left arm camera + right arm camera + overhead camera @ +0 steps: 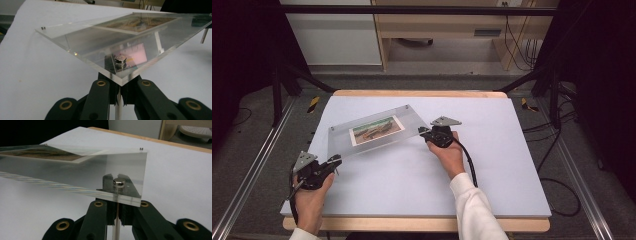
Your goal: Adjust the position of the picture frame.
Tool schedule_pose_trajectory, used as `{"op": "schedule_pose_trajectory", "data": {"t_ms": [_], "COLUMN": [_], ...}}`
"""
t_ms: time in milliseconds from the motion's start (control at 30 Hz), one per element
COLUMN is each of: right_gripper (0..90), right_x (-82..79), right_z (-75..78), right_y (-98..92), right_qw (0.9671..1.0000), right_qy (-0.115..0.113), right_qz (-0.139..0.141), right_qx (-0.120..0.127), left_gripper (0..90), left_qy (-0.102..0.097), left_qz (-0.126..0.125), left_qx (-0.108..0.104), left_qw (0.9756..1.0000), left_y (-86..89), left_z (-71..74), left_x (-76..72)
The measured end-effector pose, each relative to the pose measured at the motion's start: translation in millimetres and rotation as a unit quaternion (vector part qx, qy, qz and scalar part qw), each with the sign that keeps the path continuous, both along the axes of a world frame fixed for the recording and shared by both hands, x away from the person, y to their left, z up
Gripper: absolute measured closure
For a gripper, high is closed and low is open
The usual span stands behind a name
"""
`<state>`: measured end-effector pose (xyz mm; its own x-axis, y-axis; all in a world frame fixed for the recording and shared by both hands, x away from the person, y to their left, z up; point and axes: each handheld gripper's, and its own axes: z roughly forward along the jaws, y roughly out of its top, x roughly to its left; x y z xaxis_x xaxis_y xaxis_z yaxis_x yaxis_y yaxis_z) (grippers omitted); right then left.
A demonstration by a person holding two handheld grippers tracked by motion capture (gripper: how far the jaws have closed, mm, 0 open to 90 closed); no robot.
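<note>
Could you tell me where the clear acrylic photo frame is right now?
In the high view the acrylic photo frame sits left of centre over the white table, held at opposite corners by the left gripper and the right gripper.

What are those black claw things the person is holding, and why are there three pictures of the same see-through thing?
Those are hand-held grippers: tools with two black jaws that pinch things. A person holds one in each hand at a table covered in white. The big picture comes from a camera above the table. There you see the left gripper and the right gripper. The other two pictures come from small cameras riding on each gripper, looking along its jaws. Between them is a clear plastic picture frame with a photo inside it. Each gripper is shut on a thin metal post under a corner of the frame, topped by a shiny silver bolt. Together they hold the frame tilted above the table.
</note>
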<state>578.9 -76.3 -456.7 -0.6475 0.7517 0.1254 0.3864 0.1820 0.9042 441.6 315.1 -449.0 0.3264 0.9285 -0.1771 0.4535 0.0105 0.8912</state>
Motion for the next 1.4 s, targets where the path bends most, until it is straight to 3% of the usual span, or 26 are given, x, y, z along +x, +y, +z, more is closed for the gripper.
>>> {"op": "schedule_pose_trajectory", "data": {"t_ms": [100, 300, 500, 700, 800, 1033, 1400], "right_gripper": [84.8, 84.6, 84.6, 84.5, 84.3, 84.0, 84.1], "right_x": [-5.3, -11.5, -19.6, -34.2, -45.0, -63.3, -89.7], "right_z": [8.0, 17.2, 27.1, 37.7, 41.9, 46.1, 43.2], "right_y": [-2.7, -8.1, -19.4, -41.6, -60.0, -94.6, -134.7], "right_qw": [1.0000, 1.0000, 0.9999, 0.9993, 0.9982, 0.9950, 0.9889], "right_qy": [-0.005, -0.003, -0.004, -0.007, -0.015, -0.023, -0.031], "right_qz": [-0.002, -0.001, -0.011, -0.037, -0.057, -0.097, -0.145], "right_qx": [0.007, 0.005, 0.002, -0.002, -0.004, -0.002, 0.005], "left_gripper": [83.5, 83.2, 83.1, 83.0, 83.0, 82.9, 82.8], "left_qy": [-0.017, -0.031, -0.032, -0.036, -0.042, -0.053, -0.059], "left_qz": [-0.003, -0.009, -0.023, -0.051, -0.078, -0.112, -0.156], "left_qx": [-0.001, -0.004, -0.009, -0.008, -0.006, -0.004, 0.002], "left_qw": [0.9998, 0.9995, 0.9992, 0.9980, 0.9961, 0.9923, 0.9859], "left_y": [-0.8, -4.0, -13.4, -29.1, -44.3, -73.4, -108.6], "left_z": [7.0, 15.6, 21.3, 28.0, 32.1, 37.5, 38.0], "left_x": [-2.7, -5.1, -4.4, 6.5, 17.6, 34.3, 46.8]}}
